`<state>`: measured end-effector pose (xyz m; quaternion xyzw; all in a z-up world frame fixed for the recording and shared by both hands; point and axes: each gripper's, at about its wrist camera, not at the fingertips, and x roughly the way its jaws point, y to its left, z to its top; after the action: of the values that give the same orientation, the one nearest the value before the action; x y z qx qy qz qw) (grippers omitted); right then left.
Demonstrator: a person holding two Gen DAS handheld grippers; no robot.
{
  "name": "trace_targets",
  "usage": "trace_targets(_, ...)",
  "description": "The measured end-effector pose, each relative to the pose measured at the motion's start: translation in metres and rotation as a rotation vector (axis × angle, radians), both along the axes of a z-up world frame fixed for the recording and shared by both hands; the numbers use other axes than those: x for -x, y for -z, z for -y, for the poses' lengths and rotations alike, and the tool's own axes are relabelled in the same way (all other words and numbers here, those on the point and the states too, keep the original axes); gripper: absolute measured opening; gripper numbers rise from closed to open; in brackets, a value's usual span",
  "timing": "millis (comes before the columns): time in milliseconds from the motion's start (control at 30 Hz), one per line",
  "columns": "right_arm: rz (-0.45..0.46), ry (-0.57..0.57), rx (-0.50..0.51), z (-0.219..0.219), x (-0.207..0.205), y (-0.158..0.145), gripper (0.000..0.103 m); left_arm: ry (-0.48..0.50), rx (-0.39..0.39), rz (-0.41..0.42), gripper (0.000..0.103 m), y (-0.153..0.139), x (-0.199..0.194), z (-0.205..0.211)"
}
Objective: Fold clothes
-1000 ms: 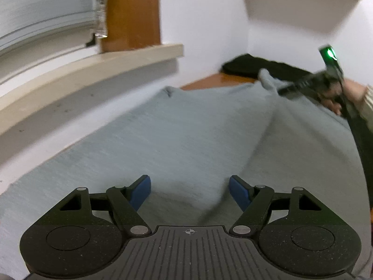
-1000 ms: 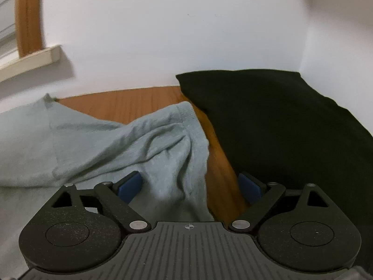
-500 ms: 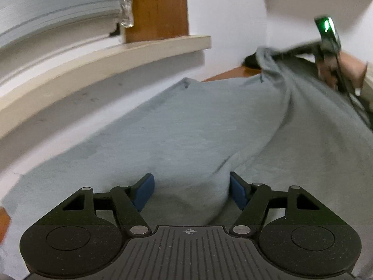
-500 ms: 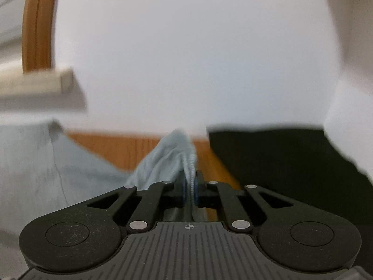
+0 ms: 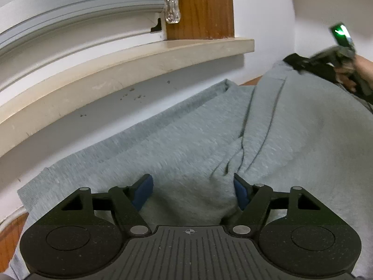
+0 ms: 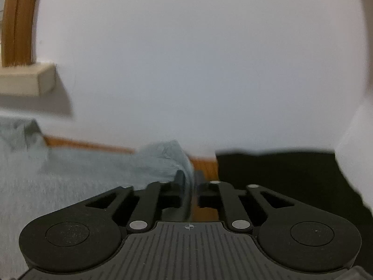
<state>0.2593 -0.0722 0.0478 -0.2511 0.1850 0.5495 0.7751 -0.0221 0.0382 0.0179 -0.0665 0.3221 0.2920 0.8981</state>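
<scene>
A light grey garment (image 5: pixel 186 140) lies spread on a wooden table below a window sill. My left gripper (image 5: pixel 193 191) is open, its blue pads on either side of a raised fold of the grey cloth. My right gripper (image 6: pixel 190 179) is shut on a corner of the grey garment (image 6: pixel 163 158) and holds it lifted above the table. In the left wrist view the right gripper (image 5: pixel 300 64) shows at the upper right, pulling the cloth up into a ridge.
A cream window sill (image 5: pixel 116 79) and white wall run close behind the garment. A wooden window frame (image 5: pixel 200 7) and blind stand above. A black garment (image 6: pixel 279 175) lies at the right by the corner wall. Bare wood table (image 6: pixel 205 163) shows between the two.
My right gripper closed on the grey garment's corner and lifted it. My left gripper moved forward over the cloth and stayed open.
</scene>
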Motion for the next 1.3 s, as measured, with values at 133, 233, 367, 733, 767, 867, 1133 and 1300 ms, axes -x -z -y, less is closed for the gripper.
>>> trace_targets(133,-0.058,0.005,-0.074,0.066,-0.016,-0.012,0.051,-0.024,-0.015,0.012,0.078,-0.008,0.004,0.018)
trace_targets(233,-0.105,0.038,-0.065,0.112,-0.034,-0.008,0.056,0.021,-0.042,-0.009,0.080,-0.012,0.008,0.045)
trace_targets(367,-0.163,0.050,-0.005,0.157,-0.042,0.013,0.056,0.073,-0.049,-0.047,0.080,-0.009,0.016,0.077)
trace_targets(733,-0.202,0.041,-0.022,0.160,-0.022,0.032,0.007,0.078,0.009,-0.008,0.055,-0.003,0.046,0.088)
trace_targets(767,-0.201,0.037,-0.022,0.156,-0.020,0.031,0.007,0.073,-0.004,-0.009,0.054,-0.002,0.046,0.084)
trace_targets(867,-0.118,0.035,-0.026,0.145,-0.008,0.027,0.006,0.055,-0.043,-0.021,0.054,-0.001,0.046,0.071)
trace_targets(1133,-0.004,0.058,-0.162,0.100,0.000,-0.017,0.005,-0.006,-0.109,-0.088,0.047,-0.002,0.046,0.027)
trace_targets(1300,0.031,0.055,-0.183,0.052,0.001,-0.037,0.005,-0.053,-0.095,-0.109,0.042,-0.005,0.037,0.005)
